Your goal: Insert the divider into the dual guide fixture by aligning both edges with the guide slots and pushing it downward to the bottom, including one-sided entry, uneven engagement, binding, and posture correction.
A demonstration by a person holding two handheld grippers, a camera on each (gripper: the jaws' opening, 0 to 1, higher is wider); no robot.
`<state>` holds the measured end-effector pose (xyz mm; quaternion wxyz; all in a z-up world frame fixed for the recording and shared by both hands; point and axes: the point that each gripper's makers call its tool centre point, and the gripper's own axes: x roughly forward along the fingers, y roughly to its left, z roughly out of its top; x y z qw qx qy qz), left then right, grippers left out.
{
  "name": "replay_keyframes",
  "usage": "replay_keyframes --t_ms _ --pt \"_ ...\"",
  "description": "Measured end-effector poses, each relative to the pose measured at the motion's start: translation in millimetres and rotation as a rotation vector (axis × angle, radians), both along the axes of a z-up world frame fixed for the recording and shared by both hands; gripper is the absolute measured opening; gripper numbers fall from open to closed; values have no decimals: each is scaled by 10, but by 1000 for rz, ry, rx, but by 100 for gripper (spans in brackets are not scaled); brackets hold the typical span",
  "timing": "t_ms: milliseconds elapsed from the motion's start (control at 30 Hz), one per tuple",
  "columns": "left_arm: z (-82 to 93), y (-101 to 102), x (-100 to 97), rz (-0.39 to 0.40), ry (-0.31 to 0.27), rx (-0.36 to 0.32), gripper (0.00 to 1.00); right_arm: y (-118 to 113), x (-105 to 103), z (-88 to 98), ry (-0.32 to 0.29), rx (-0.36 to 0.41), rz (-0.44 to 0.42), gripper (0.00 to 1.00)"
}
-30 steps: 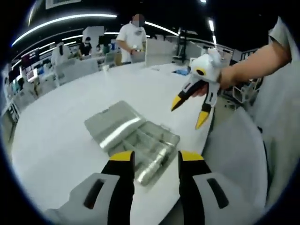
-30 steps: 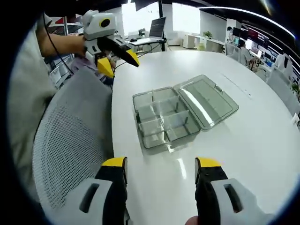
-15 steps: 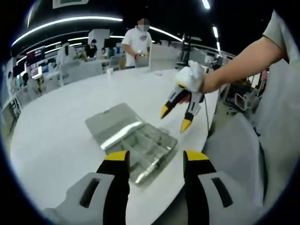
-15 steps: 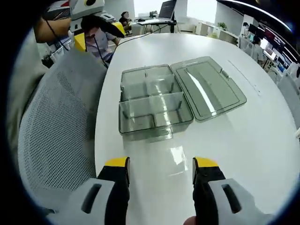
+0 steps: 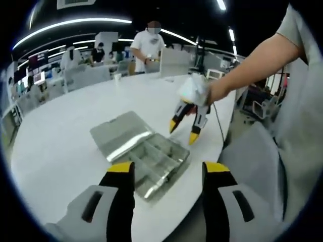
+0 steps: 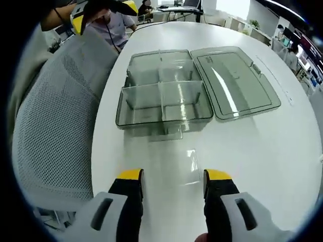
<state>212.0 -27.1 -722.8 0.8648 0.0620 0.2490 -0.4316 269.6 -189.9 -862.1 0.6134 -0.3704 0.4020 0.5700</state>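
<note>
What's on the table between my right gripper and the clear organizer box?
Nothing: in the right gripper view, bare white table runs from the right gripper up to the organizer box.

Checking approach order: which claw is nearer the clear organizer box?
Right. The right claw hangs open just above the clear organizer box; the left claw, open, sits back at the table edge.

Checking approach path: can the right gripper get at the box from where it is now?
Probably yes. The right gripper is open and empty, pointed at the box, whose lid lies flipped open beside it. Only bare table lies between; the left gripper sits off to the far side.
</note>
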Motion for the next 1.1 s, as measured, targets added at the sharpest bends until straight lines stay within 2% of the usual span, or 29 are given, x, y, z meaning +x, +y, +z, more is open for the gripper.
replay_keyframes --t_ms 200,700,1100 --pt "-14 -3 4 -1 3 -2 55 49 62 -31 -6 -16 33 42" --pt "-36 13 26 12 15 -13 55 52 41 -121 -11 -68 111 37" --pt "-69 16 13 17 26 -18 55 57 66 -117 -9 -64 128 35"
